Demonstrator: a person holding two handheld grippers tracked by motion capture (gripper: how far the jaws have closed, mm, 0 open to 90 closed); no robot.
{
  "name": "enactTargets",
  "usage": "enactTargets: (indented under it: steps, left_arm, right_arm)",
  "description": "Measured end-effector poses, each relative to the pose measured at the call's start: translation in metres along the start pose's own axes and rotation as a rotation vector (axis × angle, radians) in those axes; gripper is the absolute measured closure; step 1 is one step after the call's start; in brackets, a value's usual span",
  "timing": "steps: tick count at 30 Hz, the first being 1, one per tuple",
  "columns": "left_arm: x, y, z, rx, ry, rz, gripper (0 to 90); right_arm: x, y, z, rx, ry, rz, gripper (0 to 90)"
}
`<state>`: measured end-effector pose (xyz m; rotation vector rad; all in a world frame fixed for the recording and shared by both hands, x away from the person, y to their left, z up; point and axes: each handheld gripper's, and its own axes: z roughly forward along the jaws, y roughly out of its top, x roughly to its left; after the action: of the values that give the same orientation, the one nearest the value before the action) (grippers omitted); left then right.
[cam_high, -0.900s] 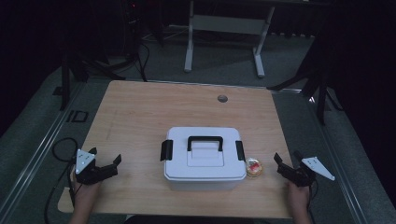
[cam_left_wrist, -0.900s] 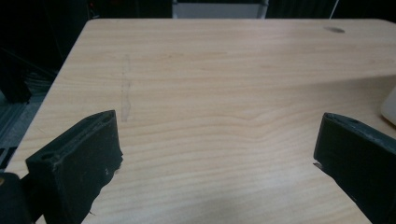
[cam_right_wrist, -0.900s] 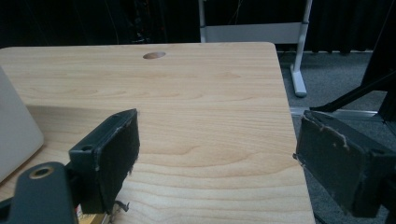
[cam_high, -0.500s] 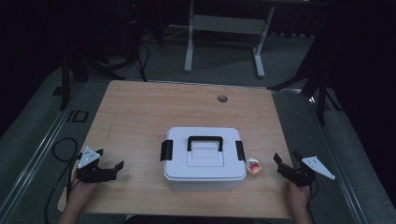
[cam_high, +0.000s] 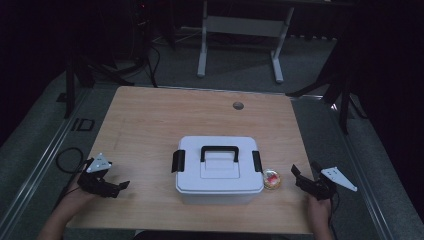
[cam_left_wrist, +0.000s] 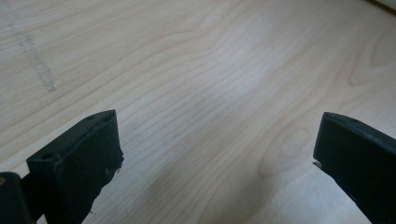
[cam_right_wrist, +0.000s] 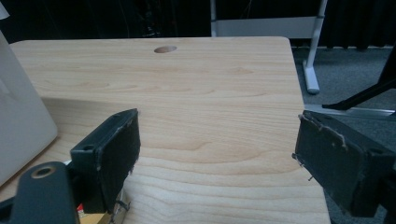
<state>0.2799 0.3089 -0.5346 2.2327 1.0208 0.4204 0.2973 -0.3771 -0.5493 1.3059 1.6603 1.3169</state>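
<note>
A white lidded box (cam_high: 219, 170) with a black handle and black side latches stands at the middle of the wooden table (cam_high: 165, 125), near its front edge. A small round thing with red in it (cam_high: 272, 180) lies just right of the box. My left gripper (cam_high: 117, 182) is at the front left corner, pointing right toward the box and well apart from it. Its jaws are open over bare wood (cam_left_wrist: 215, 140). My right gripper (cam_high: 305, 170) is open at the front right, close to the round thing. In the right gripper view (cam_right_wrist: 217, 149) the box wall (cam_right_wrist: 18, 116) rises at the left.
A round cable hole (cam_high: 238, 105) sits near the table's far edge, also visible as the hole (cam_right_wrist: 165, 49) ahead of the right jaws. A white desk frame (cam_high: 240, 30) and dark stands are on the floor beyond. A cable loop (cam_high: 67, 157) lies left of the table.
My left gripper has tipped its jaws a little lower toward the tabletop. The right gripper and the box have stayed in place.
</note>
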Motion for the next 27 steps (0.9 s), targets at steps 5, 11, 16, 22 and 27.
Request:
enactTargets:
  steps: [5, 11, 16, 22, 27]
  left_arm:
    - [0.000, 0.009, -0.004, 0.109, -0.027, 0.078, 0.2]
    - [-0.002, 0.016, -0.003, 0.257, -0.062, 0.167, 0.2]
    - [-0.002, 0.021, -0.004, 0.371, -0.093, 0.207, 0.2]
    - [-0.006, 0.029, -0.010, 0.489, -0.139, 0.256, 0.2]
    - [-0.011, 0.035, -0.012, 0.631, -0.170, 0.272, 0.2]
  right_arm:
    - [0.001, -0.001, 0.002, 0.022, 0.010, 0.005, 13.7]
    - [0.006, -0.001, 0.001, 0.019, -0.024, -0.040, 14.3]
    - [0.004, -0.001, 0.001, 0.015, -0.016, -0.024, 14.1]
    - [0.004, -0.002, 0.002, 0.023, -0.008, -0.022, 14.1]
    - [0.004, -0.002, 0.002, 0.026, -0.004, -0.023, 14.0]
